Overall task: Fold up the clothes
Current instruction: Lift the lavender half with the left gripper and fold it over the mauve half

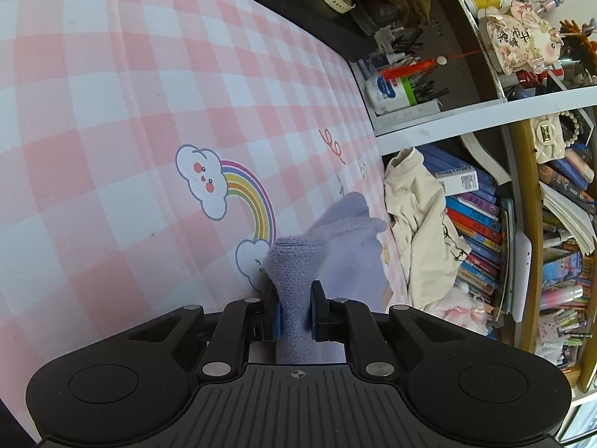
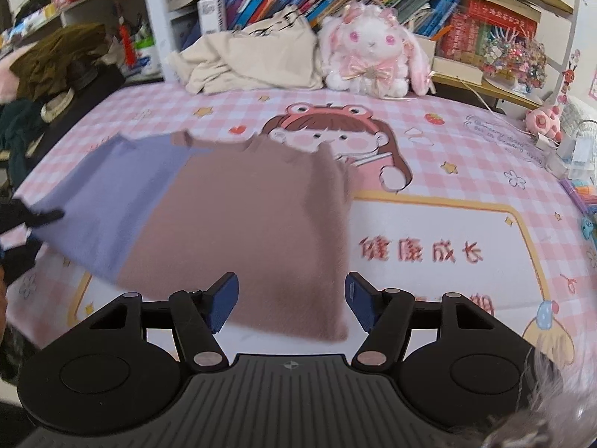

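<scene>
- Right now the left claw (image 1: pixel 293 308) is pinching a bunched fold of the lilac part of the garment (image 1: pixel 294 261), its blue pads pressed into the knit from both sides.
- Beyond that pinch, the lilac fabric trails away along the right-hand edge of the bed sheet (image 1: pixel 112 112), near the drop toward the bookshelf (image 1: pixel 481 224).
- From the right wrist view, the garment (image 2: pixel 238 224) lies spread on the pink checked bed sheet (image 2: pixel 447 149): a brownish-pink body in the middle and a lilac section to its left.
- Its lilac corner at the far left looks raised off the sheet where a dark claw grips it, right at the frame's edge.
- The right claw (image 2: pixel 291 300) is spread, nothing between its pads, and hovers over the garment's near hem; no pad touches cloth.
- The garment's right edge runs straight, with a wide stretch of bare sheet to the right of it.
- At the far edge of the bed, a cream cloth heap (image 2: pixel 246 59) and a plush rabbit (image 2: pixel 369 56) sit against the shelves, well apart from the garment.
- Dark clothes (image 2: pixel 56 59) are piled past the bed's left edge.
</scene>
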The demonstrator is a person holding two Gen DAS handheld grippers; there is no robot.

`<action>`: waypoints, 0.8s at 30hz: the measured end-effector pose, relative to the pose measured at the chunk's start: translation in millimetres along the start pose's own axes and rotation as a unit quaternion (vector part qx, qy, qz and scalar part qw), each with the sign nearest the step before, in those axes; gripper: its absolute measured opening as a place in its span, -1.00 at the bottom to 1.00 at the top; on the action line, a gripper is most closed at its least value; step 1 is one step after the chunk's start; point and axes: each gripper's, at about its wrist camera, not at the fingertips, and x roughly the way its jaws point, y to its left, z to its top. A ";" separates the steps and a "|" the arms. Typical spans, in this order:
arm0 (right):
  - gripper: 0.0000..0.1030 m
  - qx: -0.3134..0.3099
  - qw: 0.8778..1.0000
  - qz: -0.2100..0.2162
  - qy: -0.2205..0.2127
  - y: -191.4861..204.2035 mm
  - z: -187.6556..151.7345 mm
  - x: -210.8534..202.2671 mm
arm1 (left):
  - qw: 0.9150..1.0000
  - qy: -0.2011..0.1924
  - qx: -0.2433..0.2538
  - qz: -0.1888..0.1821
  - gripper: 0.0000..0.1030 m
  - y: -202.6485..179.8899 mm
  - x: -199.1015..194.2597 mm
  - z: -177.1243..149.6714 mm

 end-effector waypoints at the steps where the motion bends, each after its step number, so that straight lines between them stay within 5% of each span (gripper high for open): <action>1: 0.17 0.003 1.000 0.001 0.000 -5.7 3.7 3.5 | 1.000 -0.003 0.001 0.000 -0.77 0.2 0.0 -1.1; 6: 0.05 0.004 1.000 0.028 0.008 -29.1 12.4 19.7 | 1.000 -0.017 0.018 0.012 -0.76 -6.9 -1.0 -6.4; 12: -0.51 -0.029 0.995 0.084 0.050 -51.7 13.1 49.1 | 0.996 -0.055 0.039 0.051 -0.77 -27.7 -4.3 -19.8; 17: -0.65 -0.027 0.984 0.157 0.077 -70.7 17.4 71.6 | 0.992 -0.090 0.083 0.031 -0.84 -71.0 -19.5 -32.5; 24: -0.66 -0.030 0.972 0.218 0.084 -82.3 25.2 86.4 | 0.961 -0.078 0.263 -0.039 -0.84 -184.7 -39.0 -94.8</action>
